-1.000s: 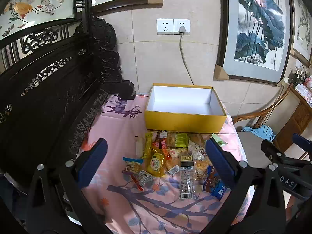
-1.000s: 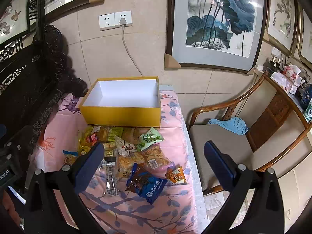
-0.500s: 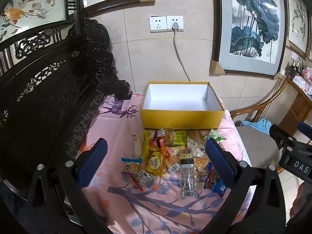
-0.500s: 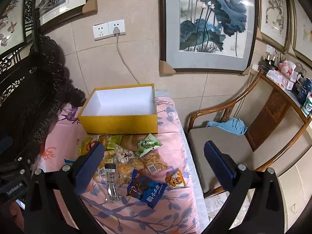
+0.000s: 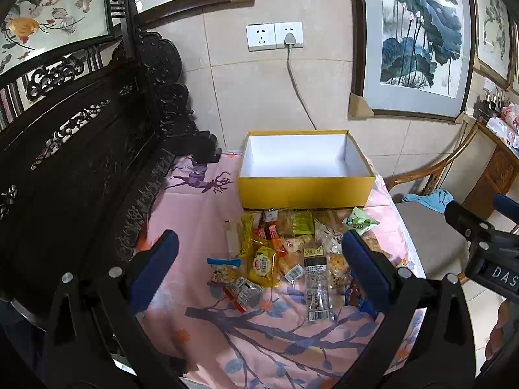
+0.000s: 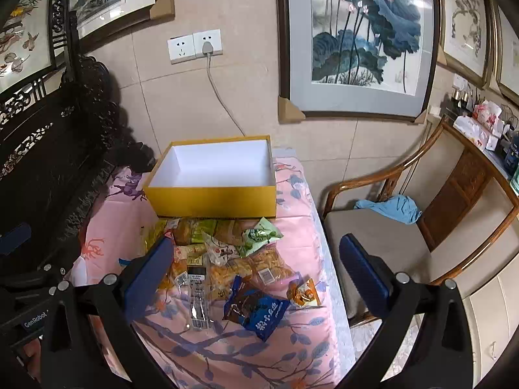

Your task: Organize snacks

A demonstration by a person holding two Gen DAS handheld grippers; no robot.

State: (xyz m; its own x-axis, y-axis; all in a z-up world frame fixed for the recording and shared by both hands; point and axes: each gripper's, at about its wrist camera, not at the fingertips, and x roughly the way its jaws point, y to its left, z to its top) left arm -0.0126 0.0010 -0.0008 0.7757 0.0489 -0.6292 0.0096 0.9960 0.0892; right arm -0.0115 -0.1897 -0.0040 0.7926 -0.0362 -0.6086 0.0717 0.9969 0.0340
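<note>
Pink tablecloth (image 5: pixel 201 214): snacks (image 5: pixel 285 253) lie beyond both spread fingers (image 5: pixel 155 269) (untouched).

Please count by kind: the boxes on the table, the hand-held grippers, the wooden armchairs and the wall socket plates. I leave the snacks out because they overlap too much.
yellow box: 1
Hand-held grippers: 2 (left hand-held gripper, right hand-held gripper, both open)
wooden armchair: 1
wall socket plates: 2
Total: 6
</note>
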